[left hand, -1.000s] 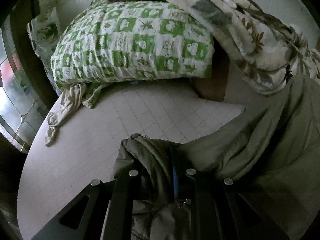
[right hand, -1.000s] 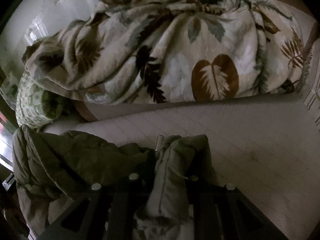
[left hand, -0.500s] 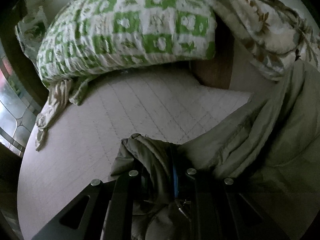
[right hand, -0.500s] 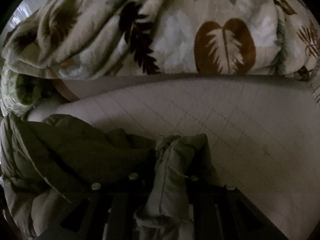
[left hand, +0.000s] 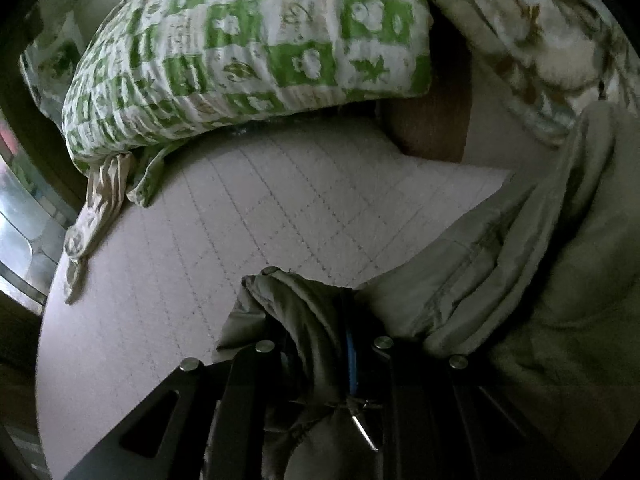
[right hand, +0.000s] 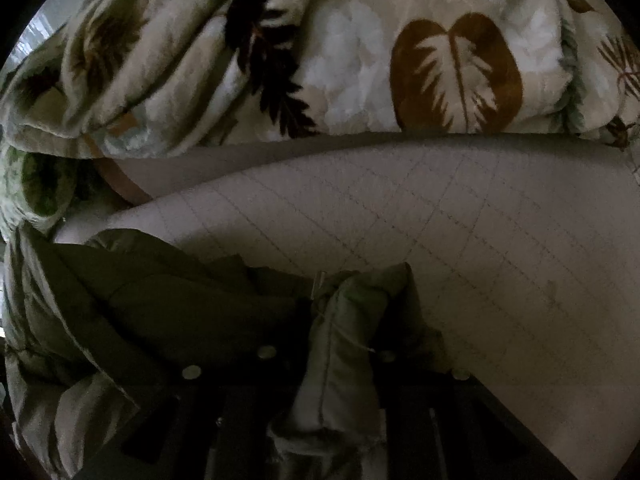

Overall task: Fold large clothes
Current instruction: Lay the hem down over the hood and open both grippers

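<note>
An olive-green padded jacket (left hand: 540,280) lies over the quilted bed surface (left hand: 280,208). My left gripper (left hand: 320,344) is shut on a bunched edge of the jacket, with a blue zipper strip between the jaws. The rest of the jacket spreads to the right. In the right wrist view my right gripper (right hand: 340,340) is shut on another padded edge of the jacket (right hand: 160,300), whose bulk lies to the left. Both grippers hold the cloth just above the bed.
A green-and-white checked pillow (left hand: 248,52) lies at the head of the bed, with a leaf-print blanket (right hand: 340,52) heaped beside it. The quilted mattress (right hand: 500,240) stretches right of the right gripper. A window frame (left hand: 24,208) borders the bed's left edge.
Both grippers have moved forward toward the pillow and blanket with the jacket still held. The pillow and blanket appear larger and closer in both views.
</note>
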`<state>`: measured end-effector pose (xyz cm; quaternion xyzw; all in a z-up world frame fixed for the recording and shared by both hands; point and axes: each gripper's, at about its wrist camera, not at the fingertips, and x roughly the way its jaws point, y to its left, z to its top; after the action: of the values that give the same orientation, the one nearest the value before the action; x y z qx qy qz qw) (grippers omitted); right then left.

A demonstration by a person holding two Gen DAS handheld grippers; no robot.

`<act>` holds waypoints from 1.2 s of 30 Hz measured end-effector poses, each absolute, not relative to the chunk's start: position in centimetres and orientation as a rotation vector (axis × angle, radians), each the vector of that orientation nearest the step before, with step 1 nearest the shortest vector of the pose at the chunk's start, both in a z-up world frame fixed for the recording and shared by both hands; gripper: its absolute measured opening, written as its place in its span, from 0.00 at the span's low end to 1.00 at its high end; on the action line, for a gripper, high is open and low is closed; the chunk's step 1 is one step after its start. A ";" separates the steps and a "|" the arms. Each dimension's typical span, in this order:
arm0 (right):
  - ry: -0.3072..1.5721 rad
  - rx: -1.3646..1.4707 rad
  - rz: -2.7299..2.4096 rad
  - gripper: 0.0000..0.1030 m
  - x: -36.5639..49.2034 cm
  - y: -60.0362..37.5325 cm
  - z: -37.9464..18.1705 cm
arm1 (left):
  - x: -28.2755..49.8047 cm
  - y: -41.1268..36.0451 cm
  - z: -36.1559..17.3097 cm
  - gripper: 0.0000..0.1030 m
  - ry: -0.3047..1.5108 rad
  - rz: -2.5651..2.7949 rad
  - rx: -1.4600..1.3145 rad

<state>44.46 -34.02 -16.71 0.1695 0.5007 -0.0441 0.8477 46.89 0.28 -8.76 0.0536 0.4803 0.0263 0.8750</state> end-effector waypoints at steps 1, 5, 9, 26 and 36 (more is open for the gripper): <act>1.039 0.388 -0.084 0.20 43.9 -34.5 -16.4 | 46.7 0.6 -8.3 0.18 1.004 0.046 0.093; 0.956 0.572 -0.038 0.28 42.0 -36.8 -15.3 | 46.0 2.3 -5.9 0.24 0.989 0.025 -0.039; 0.919 0.628 0.010 0.54 40.9 -37.5 -13.7 | 45.6 3.6 -3.2 0.33 0.974 0.007 -0.162; 0.886 0.468 0.104 1.00 34.8 -33.0 -8.7 | 41.6 2.4 4.6 0.77 0.847 0.018 -0.036; 0.960 0.214 0.055 1.00 34.5 -26.5 -9.9 | 38.7 -6.9 0.1 0.77 0.927 -0.109 0.142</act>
<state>34.49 -26.48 -9.95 0.1028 0.4610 0.0265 0.8810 38.74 -6.92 0.07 0.0682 0.4464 -0.0526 0.8907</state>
